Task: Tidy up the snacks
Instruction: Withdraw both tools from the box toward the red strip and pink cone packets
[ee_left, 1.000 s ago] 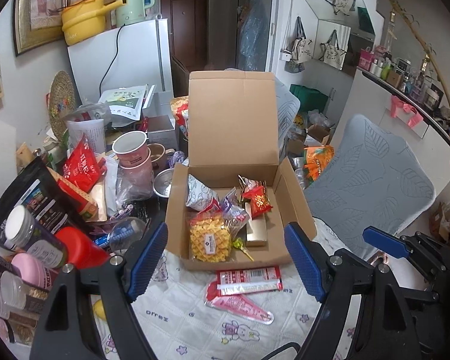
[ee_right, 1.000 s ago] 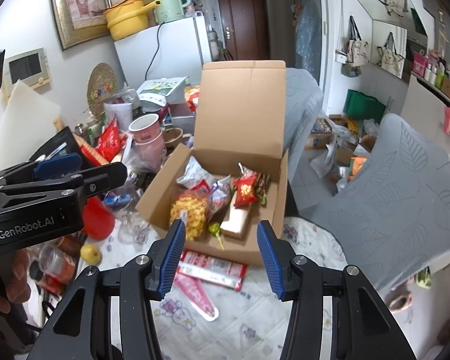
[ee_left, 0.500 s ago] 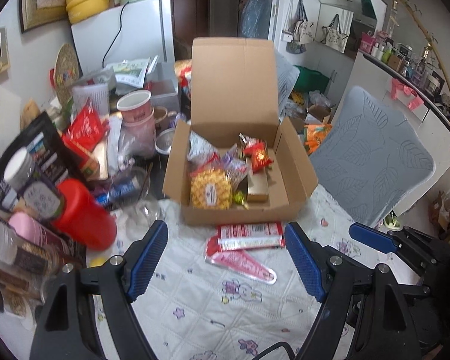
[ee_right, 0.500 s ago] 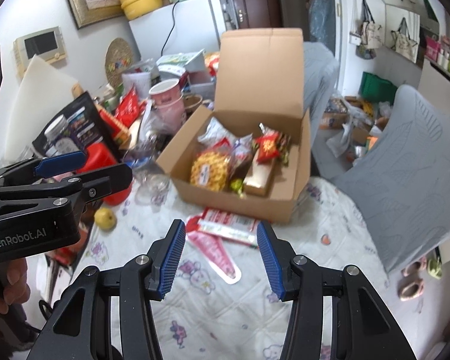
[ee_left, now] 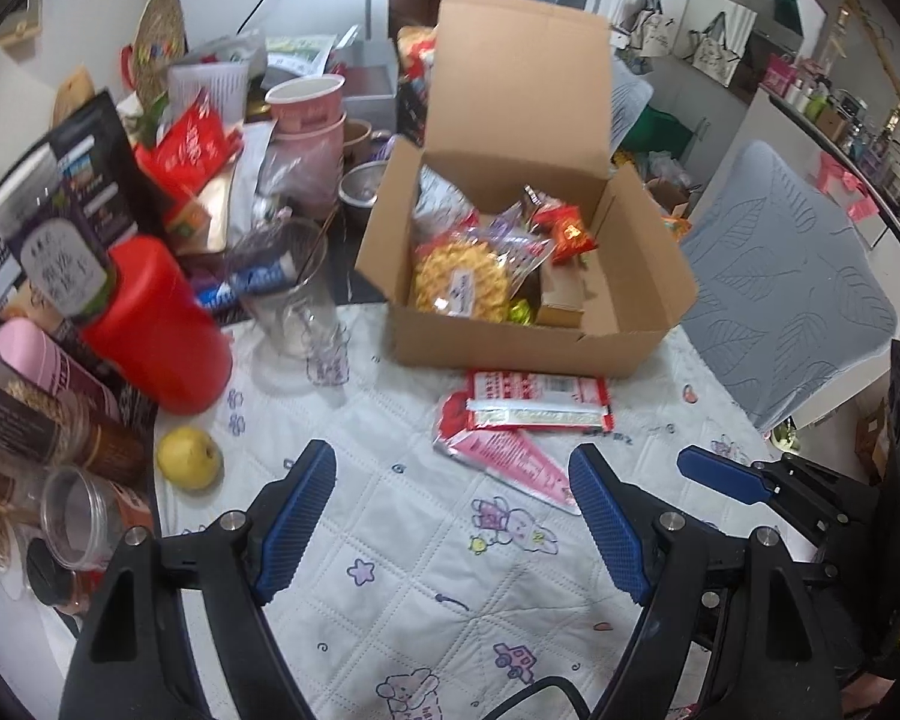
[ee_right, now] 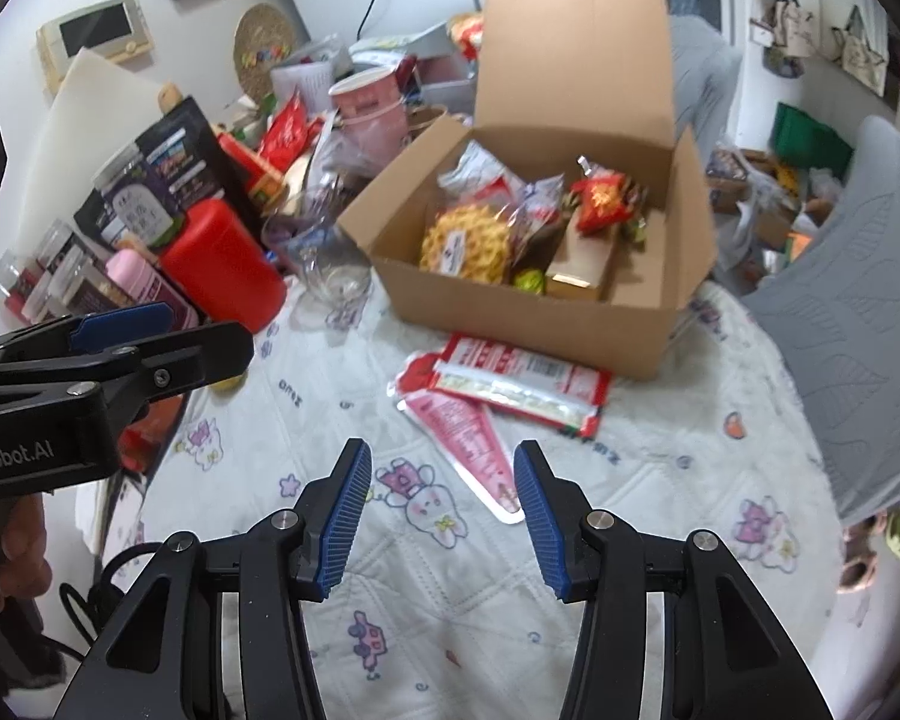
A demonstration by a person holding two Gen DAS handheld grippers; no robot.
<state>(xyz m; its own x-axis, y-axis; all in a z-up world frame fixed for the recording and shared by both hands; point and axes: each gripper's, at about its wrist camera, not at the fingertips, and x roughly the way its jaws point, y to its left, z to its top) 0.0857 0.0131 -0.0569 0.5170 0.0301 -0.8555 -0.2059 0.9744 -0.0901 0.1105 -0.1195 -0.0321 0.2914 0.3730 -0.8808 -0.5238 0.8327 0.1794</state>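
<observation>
A white quilted tablecloth with cartoon prints (ee_left: 426, 564) filled the lower half of both views. At upper centre stood an open brown cardboard box (ee_left: 528, 336), lid up, holding assorted snack packets. Just in front of it lay a flat red-and-white snack packet (ee_left: 537, 402), overlapping a pink wedge-shaped packet (ee_left: 510, 468). The left gripper (ee_left: 453, 516) hung spread wide and empty; the right gripper (ee_right: 444, 516) stood partly spread, pinching nothing.
</observation>
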